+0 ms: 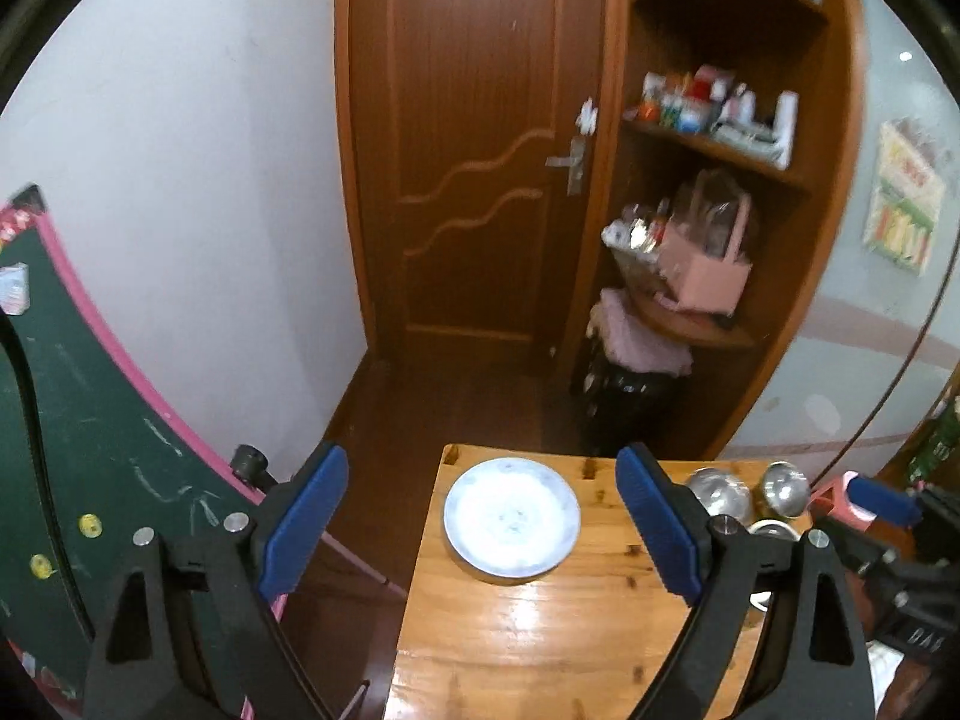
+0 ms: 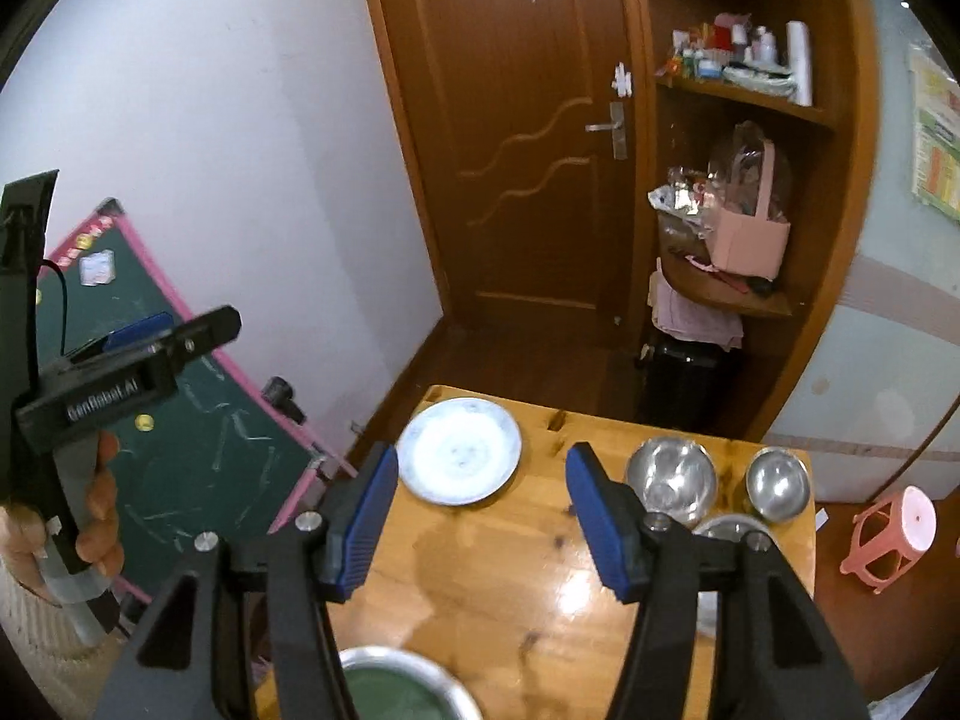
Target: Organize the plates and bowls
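Overhead, both grippers hang above wooden table (image 2: 480,588), pointing down at it. Left gripper (image 1: 483,531) jaws spread wide, empty; right gripper (image 2: 483,525) jaws apart, empty. White plate (image 2: 459,450) sits at table's far left corner. Two steel bowls (image 2: 672,474) (image 2: 778,483) stand side by side at far right, third bowl (image 2: 729,525) just in front, partly hidden. Green-lined bowl (image 2: 396,687) at near edge. Person's hand (image 2: 90,531) grips left gripper's handle. Pink stool (image 2: 894,537) lies on floor beside table.
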### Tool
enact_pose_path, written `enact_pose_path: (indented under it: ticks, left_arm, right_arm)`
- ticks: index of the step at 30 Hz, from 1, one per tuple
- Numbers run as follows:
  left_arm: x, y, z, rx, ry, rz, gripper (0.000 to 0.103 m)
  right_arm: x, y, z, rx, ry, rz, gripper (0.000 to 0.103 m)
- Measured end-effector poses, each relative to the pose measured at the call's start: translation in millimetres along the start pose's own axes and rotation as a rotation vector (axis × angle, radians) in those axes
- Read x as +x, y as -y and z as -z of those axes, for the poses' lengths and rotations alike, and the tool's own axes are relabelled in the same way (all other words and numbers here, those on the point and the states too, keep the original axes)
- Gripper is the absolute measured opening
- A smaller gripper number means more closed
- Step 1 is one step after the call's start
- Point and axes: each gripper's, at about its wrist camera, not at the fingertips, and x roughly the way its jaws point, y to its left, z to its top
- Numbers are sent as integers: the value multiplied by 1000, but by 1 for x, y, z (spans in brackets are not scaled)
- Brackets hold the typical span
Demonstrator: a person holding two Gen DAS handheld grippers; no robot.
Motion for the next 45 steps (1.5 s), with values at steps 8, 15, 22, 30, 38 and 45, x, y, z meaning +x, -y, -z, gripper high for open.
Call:
enact_pose_path:
  ticks: [8, 15, 22, 30, 38, 45]
  left_arm:
    - [173, -8, 19, 14, -228, 23, 90]
    - [277, -19, 63, 3, -375, 8, 81]
    - [342, -39, 105, -45, -494, 24, 66]
    - [369, -58, 129, -119, -585, 109, 46]
    - [373, -59, 139, -109, -623, 133, 14]
    - [372, -72, 144, -185, -637, 169, 7]
  right_arm:
    - [152, 32, -16, 70, -196, 15, 58]
    - [266, 45, 9, 136, -367, 10, 57]
    - [334, 58, 35, 202, -490, -23, 38]
    - [355, 49, 48, 194, -548, -65, 19]
    - [369, 50, 53, 218, -582, -82, 6]
    - [365, 49, 55, 223, -584, -66, 6]
